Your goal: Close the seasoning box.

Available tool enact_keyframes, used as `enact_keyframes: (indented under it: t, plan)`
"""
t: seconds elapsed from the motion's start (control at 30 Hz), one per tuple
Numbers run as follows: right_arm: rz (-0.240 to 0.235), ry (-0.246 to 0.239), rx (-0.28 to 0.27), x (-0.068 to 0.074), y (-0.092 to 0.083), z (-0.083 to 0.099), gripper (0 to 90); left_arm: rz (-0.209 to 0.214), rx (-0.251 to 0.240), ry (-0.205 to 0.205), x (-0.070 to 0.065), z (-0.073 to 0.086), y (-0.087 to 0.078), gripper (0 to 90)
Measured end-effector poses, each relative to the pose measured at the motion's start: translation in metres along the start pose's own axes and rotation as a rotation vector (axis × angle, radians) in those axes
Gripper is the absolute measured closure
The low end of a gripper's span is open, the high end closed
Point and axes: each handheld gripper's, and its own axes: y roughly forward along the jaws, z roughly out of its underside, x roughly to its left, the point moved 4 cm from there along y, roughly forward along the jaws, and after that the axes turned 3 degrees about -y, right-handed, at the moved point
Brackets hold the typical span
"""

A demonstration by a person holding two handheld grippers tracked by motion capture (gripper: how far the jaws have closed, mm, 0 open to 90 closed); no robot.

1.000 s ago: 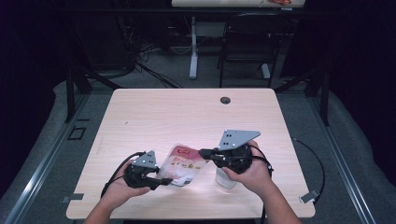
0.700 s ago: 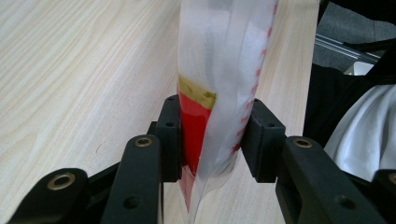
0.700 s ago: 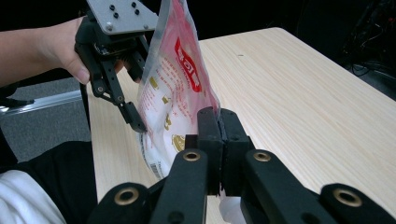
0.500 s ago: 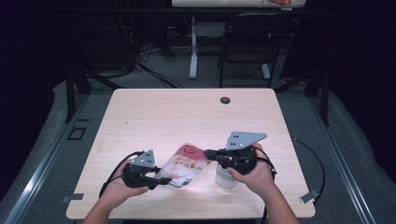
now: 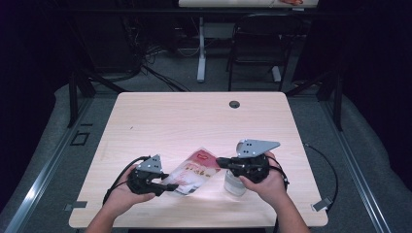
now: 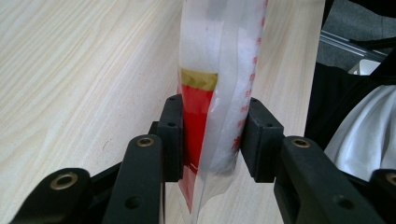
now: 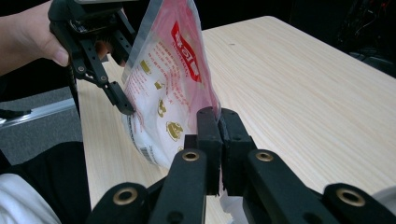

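Overhead, the bag [image 5: 192, 172] — clear plastic, red and white print — is hanging between both grippers just above the table [image 5: 194, 121]. Closer, the left gripper [image 6: 210, 135] is squeezing its white-filled bulk. Opposite, the right gripper [image 7: 219, 140] — jaws pressed nearly together — is pinching the bag's thin edge.

A fixed camera looks down over my table [image 5: 160, 116] from above; each gripper camera peers closely along my jaws, all sharing the red-printed pouch [image 5: 194, 171].
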Motion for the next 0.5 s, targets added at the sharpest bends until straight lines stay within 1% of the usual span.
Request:
enact_keyframes:
  t: [0.03,0.07,0.1,0.2,0.4,0.5]
  plan:
    - [0.0,0.008,0.0,-0.002,0.0,0.003,88.2,-0.003,0.005,0.0,0.0,-0.001,0.0,64.9]
    - [-0.001,0.017,0.001,-0.003,0.0,0.004,88.2,-0.022,0.018,0.008,0.0,-0.002,0.0,64.9]
    - [-0.001,0.017,0.004,-0.004,0.0,0.006,88.2,-0.004,0.012,0.003,0.0,-0.004,0.0,65.0]
    - [-0.001,0.027,-0.003,-0.007,-0.002,0.008,88.3,-0.005,0.012,0.002,0.001,-0.008,0.0,65.2]
    - [0.002,0.046,-0.014,-0.01,-0.005,0.012,88.1,-0.012,0.048,0.019,0.001,-0.018,-0.004,65.6]
    - [0.008,0.046,-0.012,-0.011,-0.005,0.014,88.1,-0.016,0.067,0.028,0.001,-0.021,-0.006,65.7]
